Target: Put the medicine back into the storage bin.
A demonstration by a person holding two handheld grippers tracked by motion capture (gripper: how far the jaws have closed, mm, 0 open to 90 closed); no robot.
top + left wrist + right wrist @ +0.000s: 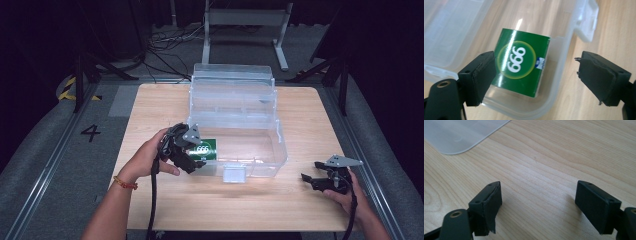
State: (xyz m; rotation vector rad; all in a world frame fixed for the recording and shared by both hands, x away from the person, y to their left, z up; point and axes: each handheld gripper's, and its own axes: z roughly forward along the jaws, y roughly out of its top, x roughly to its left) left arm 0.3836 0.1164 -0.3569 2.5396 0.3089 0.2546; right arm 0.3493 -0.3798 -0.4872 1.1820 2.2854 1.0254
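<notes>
A green packet (206, 148) marked "666" lies flat inside a clear plastic bin (280, 145), in its front left corner. My left gripper (196, 165) hovers at that corner with its jaws wide apart. In the left gripper view the packet (520, 62) sits below and beyond the left gripper (537, 66). One jaw stands at the packet's edge, the other outside the bin wall (554, 82), and neither pad presses on it. My right gripper (311, 178) rests low over the table at the right, open, and in the right gripper view the right gripper (539, 195) has bare wood between its jaws.
The bin's clear lid (232, 85) stands open at the back, and a white latch (234, 173) hangs at the front wall. The wooden table (300, 110) has free room right of the bin. A bin corner (461, 135) appears at the top left of the right gripper view.
</notes>
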